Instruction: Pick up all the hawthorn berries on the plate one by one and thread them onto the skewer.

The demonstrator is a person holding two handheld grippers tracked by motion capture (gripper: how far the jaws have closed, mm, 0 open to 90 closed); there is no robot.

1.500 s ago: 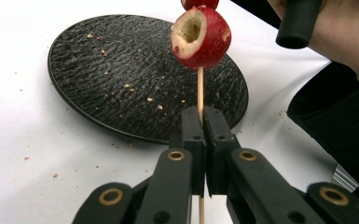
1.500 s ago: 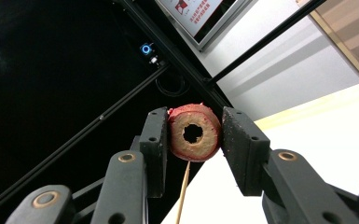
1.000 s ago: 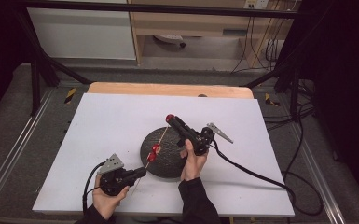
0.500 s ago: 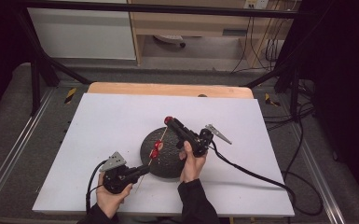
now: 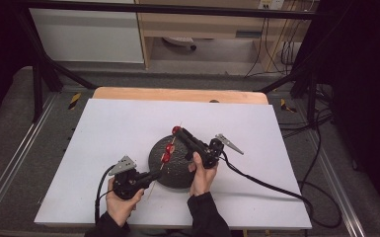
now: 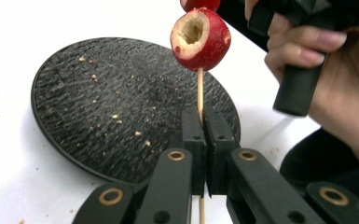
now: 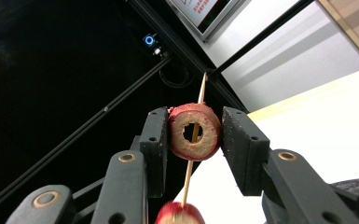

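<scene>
Left tool (image 6: pixel 204 140) clamped on skewer (image 6: pixel 200 91). Right tool (image 7: pixel 195 140) clamped on cored red fruit (image 7: pixel 195 131) threaded on the skewer. Two more fruits (image 5: pixel 168 152) below it, over black plate (image 5: pixel 177 173), mid-counter (image 5: pixel 103 123), toward near edge.

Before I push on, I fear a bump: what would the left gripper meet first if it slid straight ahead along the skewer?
Likely the cored red fruit on the skewer just beyond the left gripper; how far is unclear.
</scene>
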